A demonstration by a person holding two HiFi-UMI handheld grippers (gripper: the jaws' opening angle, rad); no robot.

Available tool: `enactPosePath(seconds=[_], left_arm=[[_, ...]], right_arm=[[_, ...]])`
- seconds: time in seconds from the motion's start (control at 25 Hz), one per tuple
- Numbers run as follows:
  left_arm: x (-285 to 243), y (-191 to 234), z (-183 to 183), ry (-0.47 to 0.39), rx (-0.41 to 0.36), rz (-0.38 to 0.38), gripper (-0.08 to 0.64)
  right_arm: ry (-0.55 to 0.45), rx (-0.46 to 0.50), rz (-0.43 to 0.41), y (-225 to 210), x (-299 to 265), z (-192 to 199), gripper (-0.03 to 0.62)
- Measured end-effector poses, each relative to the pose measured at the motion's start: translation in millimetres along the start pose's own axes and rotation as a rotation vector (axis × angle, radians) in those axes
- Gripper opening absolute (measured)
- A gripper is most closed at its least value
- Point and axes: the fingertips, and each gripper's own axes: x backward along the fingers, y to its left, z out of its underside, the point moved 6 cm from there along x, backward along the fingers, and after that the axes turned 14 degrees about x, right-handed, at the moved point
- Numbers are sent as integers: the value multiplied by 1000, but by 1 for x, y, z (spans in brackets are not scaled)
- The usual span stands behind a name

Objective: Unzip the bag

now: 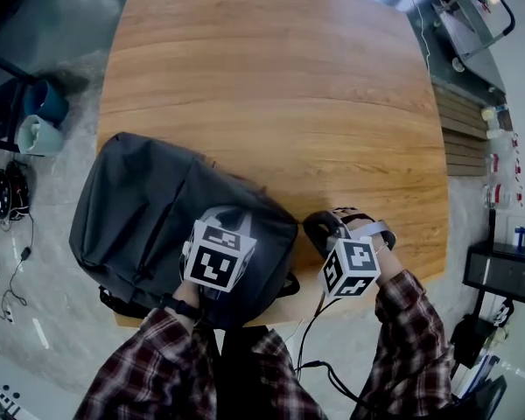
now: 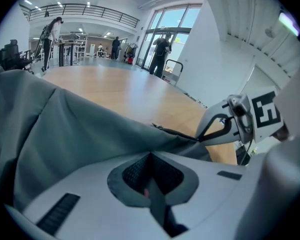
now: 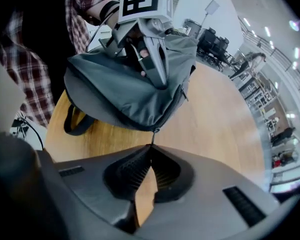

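The bag (image 1: pixel 157 208) sits lower left on the worktop (image 1: pixel 271 77), left gripper (image 2: pixel 150 155) pinched shut on its fabric, right gripper (image 3: pixel 150 149) clamped on the zipper pull (image 3: pixel 152 137). Yank sideways and that pull probably slips out.

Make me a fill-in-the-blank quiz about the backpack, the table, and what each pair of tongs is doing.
The backpack lies on a ___ table. The right tongs are ___ on its zipper pull. The left tongs pinch the backpack's grey ___.
Missing words: wooden; shut; fabric.
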Motion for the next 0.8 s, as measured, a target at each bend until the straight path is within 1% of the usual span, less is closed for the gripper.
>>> enactPosePath(seconds=[0.16,0.32,0.36,0.4,0.44,0.52,0.6,0.68,0.76,0.8], left_arm=[[0,2,0,-6,0,-13,6],[3,1,0,-14,-23,-26,6],[6,-3,0,-16,-28,-13,6],[10,-10,-1,-16,-37,17,6],[13,-19,-2,-8,-53,63,6],[16,-42,-8,29,-122,167,6],[8,-65,-11,86,-218,240,6],[-6,-81,-11,175,-307,273,6],[-19,-85,-8,254,-379,272,6],[-24,-84,-7,277,-401,274,6]], right_arm=[[-39,-138,8,27,5,-7,12],[-51,-302,66,35,6,-13,12],[-54,-340,83,35,7,-12,11],[-58,-374,99,34,7,-11,11],[-63,-404,115,33,7,-10,11],[-75,-455,142,30,7,-10,11],[-81,-494,163,29,6,-10,11],[-83,-530,182,31,7,-11,11],[-82,-566,200,35,8,-12,11],[-81,-585,208,37,9,-14,11]])
